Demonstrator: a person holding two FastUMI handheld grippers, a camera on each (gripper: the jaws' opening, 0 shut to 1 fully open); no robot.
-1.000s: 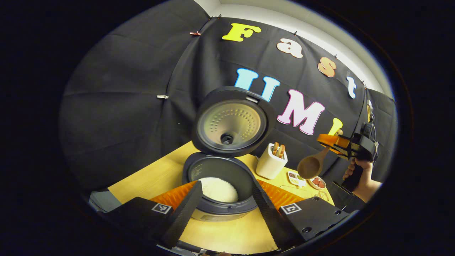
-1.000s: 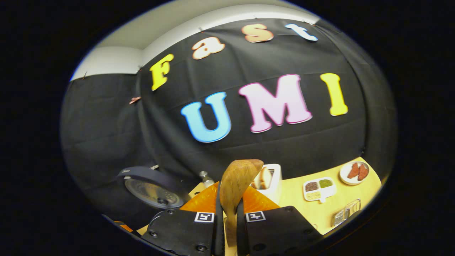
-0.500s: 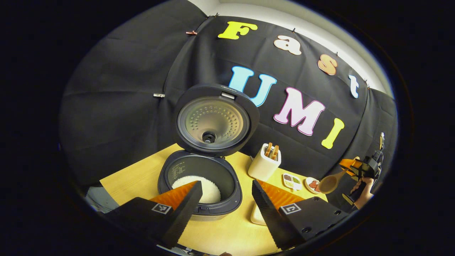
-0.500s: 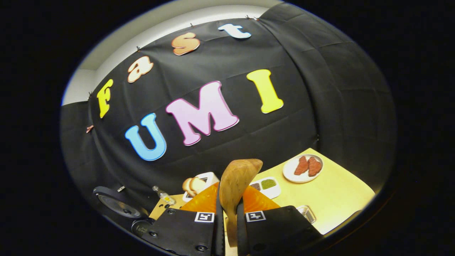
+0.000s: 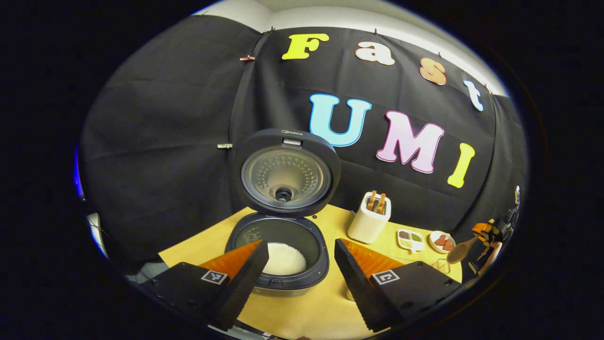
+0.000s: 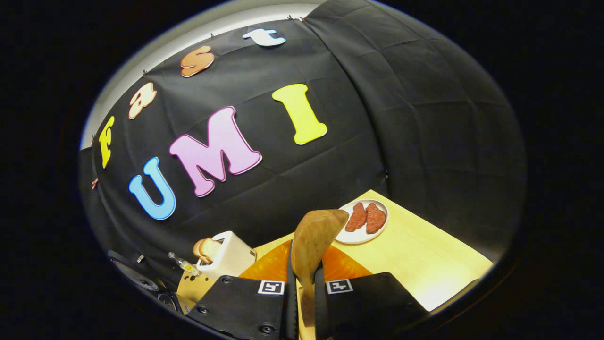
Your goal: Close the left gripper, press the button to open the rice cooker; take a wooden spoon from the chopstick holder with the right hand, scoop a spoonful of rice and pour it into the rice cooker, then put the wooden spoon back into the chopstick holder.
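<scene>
In the left gripper view the dark rice cooker [image 5: 276,257] stands with its lid [image 5: 284,172] up and white rice [image 5: 283,259] in the pot. My left gripper [image 5: 297,274] is open, just in front of the cooker. A white chopstick holder [image 5: 369,222] with wooden handles stands to the cooker's right. Far right, a hand holds my right gripper [image 5: 490,231] with the wooden spoon [image 5: 460,250]. In the right gripper view my right gripper [image 6: 302,302] is shut on the wooden spoon [image 6: 314,238], bowl up, with the chopstick holder [image 6: 226,257] to its left.
On the yellow table [image 6: 424,264] a white plate with red slices [image 6: 363,222] lies past the spoon. A divided dish of grains [image 5: 409,238], the plate [image 5: 442,242] and a small clear container [image 5: 441,265] lie right of the holder. Black cloth walls close behind.
My right gripper has swung right with the spoon, away from the cooker and over the table's right part. My left gripper has drawn back a little from the cooker and stays open.
</scene>
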